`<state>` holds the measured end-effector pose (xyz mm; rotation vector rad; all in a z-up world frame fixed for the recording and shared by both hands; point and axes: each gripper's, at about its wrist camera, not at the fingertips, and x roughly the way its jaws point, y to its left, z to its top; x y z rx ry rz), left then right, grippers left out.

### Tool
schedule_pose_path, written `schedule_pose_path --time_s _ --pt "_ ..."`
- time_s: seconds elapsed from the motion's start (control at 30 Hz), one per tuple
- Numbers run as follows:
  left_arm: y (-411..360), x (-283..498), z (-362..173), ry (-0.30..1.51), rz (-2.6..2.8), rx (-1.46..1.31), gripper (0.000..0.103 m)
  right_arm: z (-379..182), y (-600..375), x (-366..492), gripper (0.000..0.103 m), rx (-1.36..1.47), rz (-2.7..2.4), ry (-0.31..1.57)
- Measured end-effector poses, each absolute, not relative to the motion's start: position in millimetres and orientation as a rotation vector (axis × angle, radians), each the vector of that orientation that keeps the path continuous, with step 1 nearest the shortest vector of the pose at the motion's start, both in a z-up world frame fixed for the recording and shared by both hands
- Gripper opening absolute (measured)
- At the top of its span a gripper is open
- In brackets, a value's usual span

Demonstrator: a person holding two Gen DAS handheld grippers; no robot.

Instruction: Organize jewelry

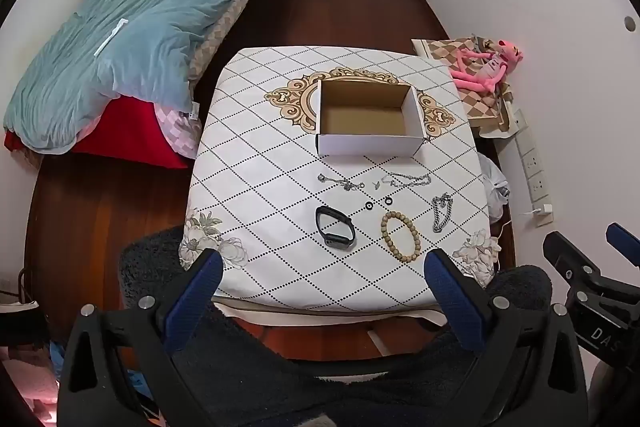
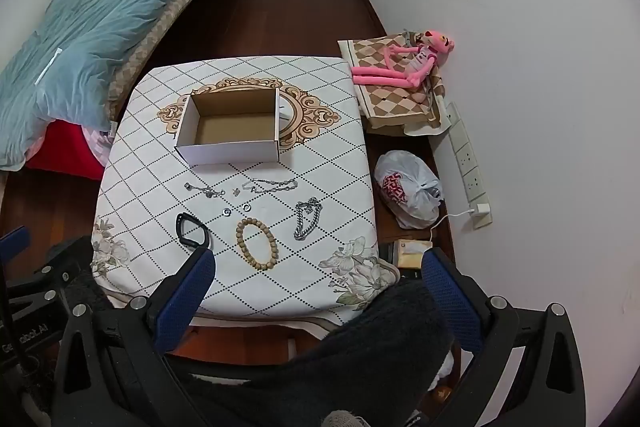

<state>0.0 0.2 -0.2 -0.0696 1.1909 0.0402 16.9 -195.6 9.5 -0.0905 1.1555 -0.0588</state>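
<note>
Bed (image 1: 120,39) with blue quilt (image 1: 132,27) along the left wall, dark wood floor (image 1: 320,7). Counter (image 1: 256,155) under a white diamond-pattern cloth, centre of view. Open cardboard box (image 1: 368,143) sits on the far half of the counter, nothing inside.

Pink plush toy (image 2: 404,65) on a checkered cushion (image 2: 400,99) by the right wall; white plastic bag (image 2: 408,189) on the floor below it.

Jewelry all loose on the counter, near side of the box, none in it: black band (image 1: 335,231) at left, wooden bead bracelet (image 1: 401,235) just right of it, thick silver chain (image 1: 441,213) further right. Behind them a thin chain (image 1: 341,182) and a second thin chain (image 1: 406,180), two small black rings (image 1: 378,204) between the rows.

Left gripper (image 1: 324,267) and right gripper (image 2: 318,265) hang above the counter's near edge, fingers wide apart, nothing between them, touching nothing.
</note>
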Motion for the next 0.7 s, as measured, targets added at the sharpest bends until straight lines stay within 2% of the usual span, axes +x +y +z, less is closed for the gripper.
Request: schedule_pose_path --time_s 0.7 --pt "-3.6 -2.9 2.2 1.181 0.034 -0.054 0.103 11.3 -198.9 13.8 0.103 -0.092 -0.057 1.16"
